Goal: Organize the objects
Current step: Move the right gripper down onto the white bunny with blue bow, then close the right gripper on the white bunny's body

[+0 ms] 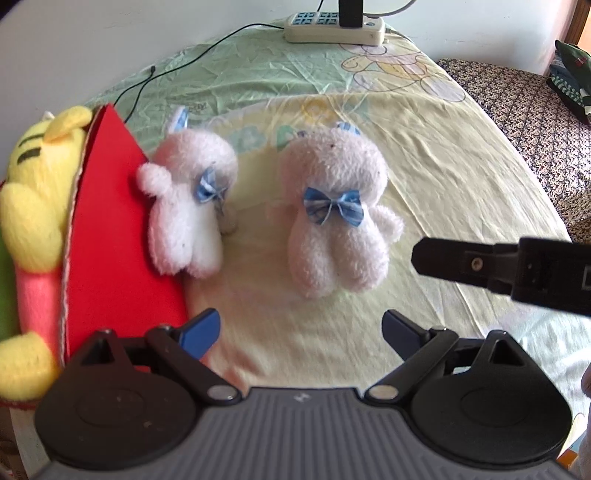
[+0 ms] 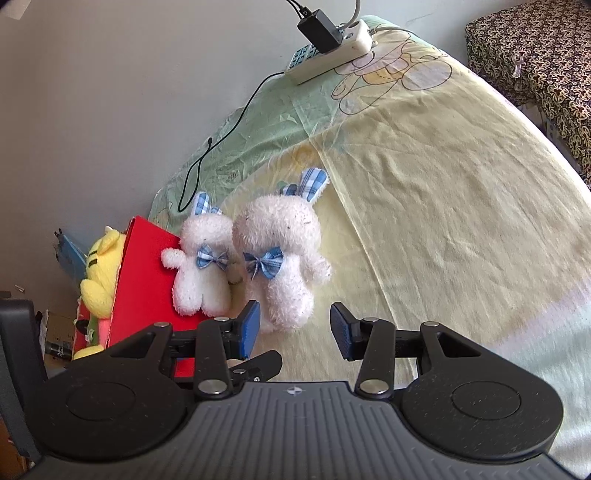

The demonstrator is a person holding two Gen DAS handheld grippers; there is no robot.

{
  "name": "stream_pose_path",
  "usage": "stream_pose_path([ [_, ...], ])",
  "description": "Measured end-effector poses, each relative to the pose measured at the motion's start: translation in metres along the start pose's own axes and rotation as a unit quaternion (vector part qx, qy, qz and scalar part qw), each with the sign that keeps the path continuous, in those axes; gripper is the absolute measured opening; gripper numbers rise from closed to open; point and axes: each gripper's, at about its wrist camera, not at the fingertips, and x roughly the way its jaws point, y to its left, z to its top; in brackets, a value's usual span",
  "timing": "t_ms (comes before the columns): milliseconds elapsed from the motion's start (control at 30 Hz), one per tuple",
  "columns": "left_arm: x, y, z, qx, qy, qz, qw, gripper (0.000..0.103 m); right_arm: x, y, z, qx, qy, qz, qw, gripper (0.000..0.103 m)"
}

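Observation:
Two white plush rabbits with blue checked bows and ears lie on the yellow bed sheet. The smaller rabbit [image 1: 184,210] [image 2: 201,266] rests partly on a red box flap [image 1: 118,236] [image 2: 147,280]. The larger rabbit [image 1: 336,214] [image 2: 280,258] lies just to its right. A yellow plush tiger [image 1: 33,206] [image 2: 99,277] sits in the red box. My left gripper [image 1: 301,332] is open, a little short of both rabbits, holding nothing. My right gripper [image 2: 295,330] is open, its fingers just short of the larger rabbit's feet.
A white power strip [image 1: 332,27] [image 2: 332,48] with a black adapter lies at the bed's far end, and a black cable [image 1: 177,66] [image 2: 221,136] trails from it along the wall. A patterned seat [image 1: 524,122] [image 2: 535,59] stands at the right.

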Motion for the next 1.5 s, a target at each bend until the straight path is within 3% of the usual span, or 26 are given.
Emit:
stream_pose_path([
  [267, 0.008, 0.007, 0.011, 0.005, -0.006, -0.025, 0.9997, 0.095, 0.006, -0.002, 0.012, 0.023, -0.016, 0.015, 0.999, 0.046],
  [533, 0.011, 0.011, 0.021, 0.005, -0.036, -0.067, 0.9971, 0.095, 0.018, -0.010, 0.022, 0.036, -0.017, 0.045, 0.998, 0.047],
  [800, 0.032, 0.015, 0.031, -0.012, -0.025, -0.089, 0.9956, 0.094, 0.037, -0.019, 0.030, 0.045, -0.003, 0.067, 0.997, 0.051],
  [1233, 0.058, 0.012, 0.044, -0.018, 0.010, -0.111, 0.9936, 0.075, 0.068, -0.026, 0.038, 0.052, 0.033, 0.068, 0.996, 0.051],
  [1500, 0.060, 0.014, 0.049, -0.013, -0.001, -0.111, 0.9937, 0.073, 0.084, -0.025, 0.040, 0.058, 0.047, 0.079, 0.994, 0.057],
])
